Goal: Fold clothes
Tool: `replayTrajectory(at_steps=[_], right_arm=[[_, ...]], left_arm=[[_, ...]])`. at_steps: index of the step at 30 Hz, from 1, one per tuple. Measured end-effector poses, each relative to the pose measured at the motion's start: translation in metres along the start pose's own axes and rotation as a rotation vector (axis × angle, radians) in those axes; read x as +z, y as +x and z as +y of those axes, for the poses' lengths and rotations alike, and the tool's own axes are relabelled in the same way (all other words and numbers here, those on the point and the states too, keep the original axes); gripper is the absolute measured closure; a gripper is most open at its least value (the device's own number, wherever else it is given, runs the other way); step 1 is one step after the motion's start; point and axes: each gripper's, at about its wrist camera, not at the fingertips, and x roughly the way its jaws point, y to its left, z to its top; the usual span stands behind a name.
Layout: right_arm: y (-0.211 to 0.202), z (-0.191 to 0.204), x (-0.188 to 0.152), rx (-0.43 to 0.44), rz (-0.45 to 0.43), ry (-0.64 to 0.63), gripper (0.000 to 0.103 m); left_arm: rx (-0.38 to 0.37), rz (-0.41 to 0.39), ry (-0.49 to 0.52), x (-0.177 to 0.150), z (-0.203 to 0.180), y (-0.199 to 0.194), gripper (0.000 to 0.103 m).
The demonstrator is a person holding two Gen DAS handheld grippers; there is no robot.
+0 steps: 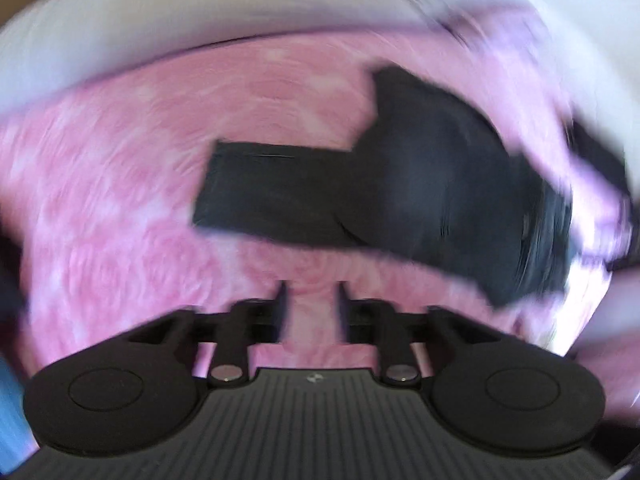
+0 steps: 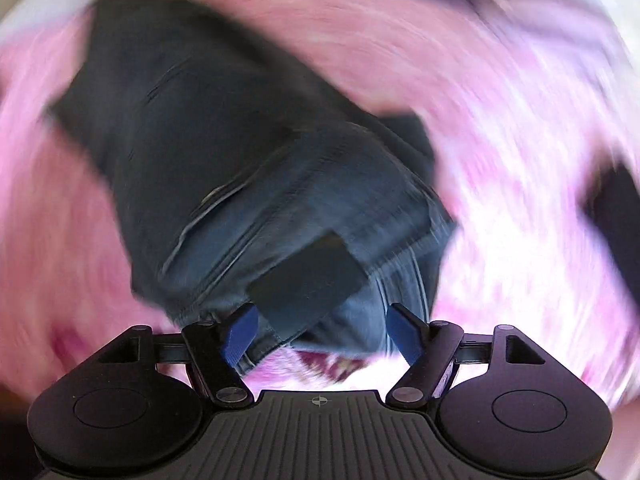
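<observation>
My right gripper (image 2: 320, 332) has jaws spread around the jeans' (image 2: 248, 168) waistband edge. My left gripper (image 1: 312, 304), jaws parted and holding nothing, hovers above the pink floral sheet (image 1: 120, 200).

Pink bedspread, white surround

A blurred pink floral bedspread (image 1: 120, 208) fills both views; beyond its far edge runs a white wall (image 1: 168, 24), with bright light washing its right side.

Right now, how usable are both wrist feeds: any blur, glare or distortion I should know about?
Left wrist view: heavy motion smear across the pink rose-patterned bedspread and dark denim jeans; only the left hand-held gripper looks sharp. Right wrist view: swirling blur, the bedspread blown out to white at right, seams on the jeans barely readable, the right hand-held gripper crisp. Fisheye bends both edges.
</observation>
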Motion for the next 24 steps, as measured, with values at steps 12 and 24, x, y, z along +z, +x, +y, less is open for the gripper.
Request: replayTrajectory(at_steps=[12, 24], right_arm=[[0.038, 0.049, -0.017, 0.046, -0.051, -0.63, 0.086], [-0.104, -0.198, 0.148, -0.139, -0.419, -0.25, 0.087]], left_arm=[[0.0, 0.074, 0.316, 0.02, -0.104, 0.087, 0.057], [0.062, -0.278, 0.371, 0.169, -0.134, 0.078, 0.051]])
